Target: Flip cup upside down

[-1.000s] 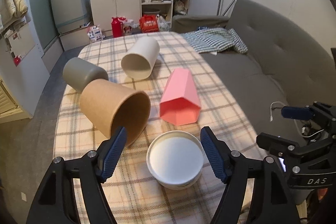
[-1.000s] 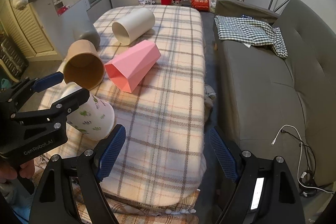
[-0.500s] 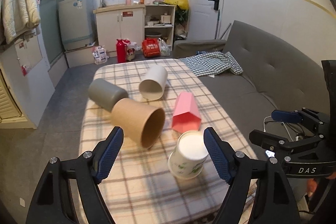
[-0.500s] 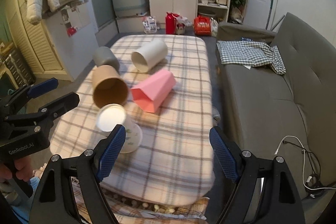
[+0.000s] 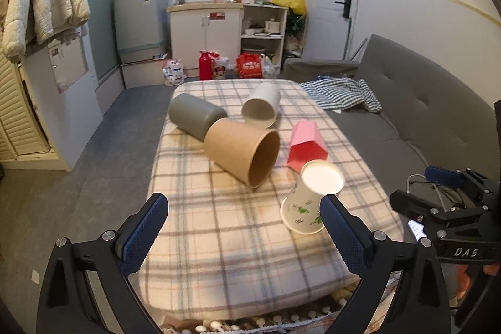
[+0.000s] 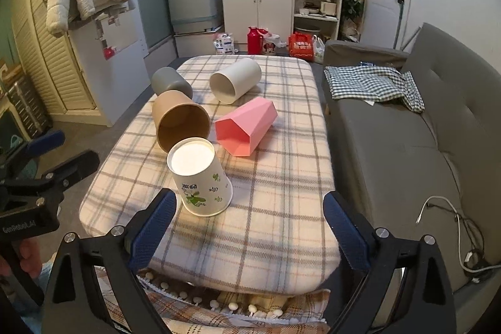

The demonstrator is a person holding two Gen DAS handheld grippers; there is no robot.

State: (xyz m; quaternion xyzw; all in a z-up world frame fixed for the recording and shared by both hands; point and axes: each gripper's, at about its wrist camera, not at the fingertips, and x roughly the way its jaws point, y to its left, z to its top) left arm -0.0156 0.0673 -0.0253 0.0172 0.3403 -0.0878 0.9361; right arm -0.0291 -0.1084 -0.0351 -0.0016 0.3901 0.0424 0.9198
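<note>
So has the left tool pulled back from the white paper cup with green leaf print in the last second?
Yes. The left tool has backed away: the white paper cup looks smaller beside the pink faceted cup, outside the open fingers.

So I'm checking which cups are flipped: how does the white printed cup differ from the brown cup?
The printed cup stands upside down, base up and rim on the cloth; the brown cup lies on its side, mouth open toward the cameras. The printed cup is white with green leaf prints; the brown cup is plain. The printed cup tapers and looks smaller; the brown cup is wider. Both sit on the plaid cloth, with neither gripper holding them.
</note>
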